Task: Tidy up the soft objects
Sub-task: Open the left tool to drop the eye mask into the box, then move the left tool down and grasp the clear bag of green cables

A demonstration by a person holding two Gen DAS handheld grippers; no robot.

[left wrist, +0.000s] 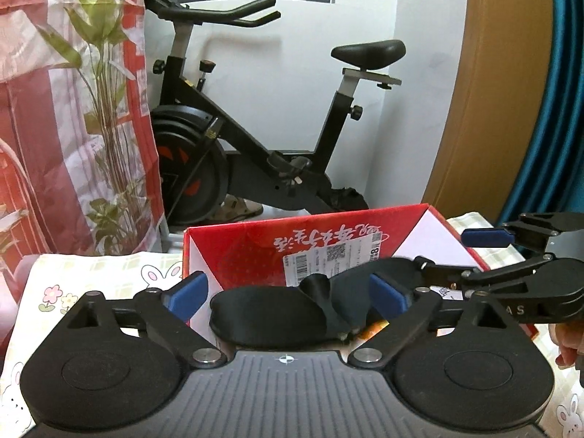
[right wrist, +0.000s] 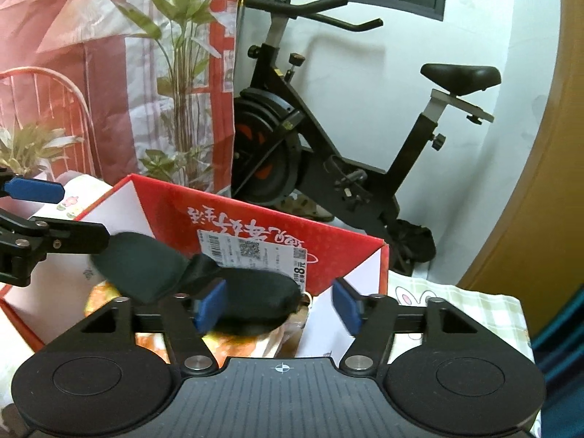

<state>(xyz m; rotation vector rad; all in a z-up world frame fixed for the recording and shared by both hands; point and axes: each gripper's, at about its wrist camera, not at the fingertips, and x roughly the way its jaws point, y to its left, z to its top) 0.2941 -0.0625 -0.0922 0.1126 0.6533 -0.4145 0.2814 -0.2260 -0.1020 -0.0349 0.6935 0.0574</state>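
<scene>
A black padded eye mask lies loose inside an open red cardboard box, above something orange-patterned. My left gripper is open, its blue pads wide on either side of the mask's left lobe and not pressing on it. My right gripper is also open around the mask's right lobe, its left pad in front of the fabric. Each gripper shows in the other's view: the right gripper comes in from the right, the left gripper from the left.
The red box stands on a table with a bunny-print cloth. Behind it stand a black exercise bike against a white wall, a red-and-white printed curtain on the left and a wooden door on the right. A hand holds the right gripper.
</scene>
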